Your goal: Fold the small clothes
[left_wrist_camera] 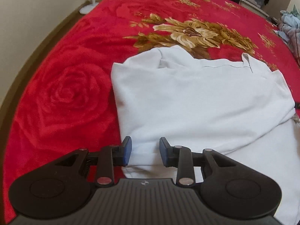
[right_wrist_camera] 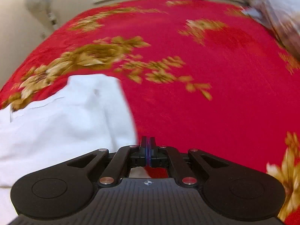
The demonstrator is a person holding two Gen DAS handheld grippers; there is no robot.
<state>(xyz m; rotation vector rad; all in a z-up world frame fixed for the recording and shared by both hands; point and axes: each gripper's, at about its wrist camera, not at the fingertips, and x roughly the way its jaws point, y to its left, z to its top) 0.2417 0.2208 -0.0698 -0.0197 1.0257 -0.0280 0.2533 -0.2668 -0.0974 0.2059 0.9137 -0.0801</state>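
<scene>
A white garment (left_wrist_camera: 196,101) lies partly folded on the red floral blanket (left_wrist_camera: 61,93), its collar end toward the far side. My left gripper (left_wrist_camera: 145,151) is open, its blue-padded fingers straddling the garment's near left part just above the cloth. In the right wrist view the same garment (right_wrist_camera: 61,121) lies at the left. My right gripper (right_wrist_camera: 148,150) is shut with nothing visible between its pads, over the red blanket (right_wrist_camera: 206,103) just right of the garment's right edge. That view is blurred.
A pile of pale blue and grey clothes (left_wrist_camera: 289,28) lies at the bed's far right, also in the right wrist view (right_wrist_camera: 277,13). A white standing fan (right_wrist_camera: 40,7) and cream wall are at the left. Clutter lines the far side of the bed.
</scene>
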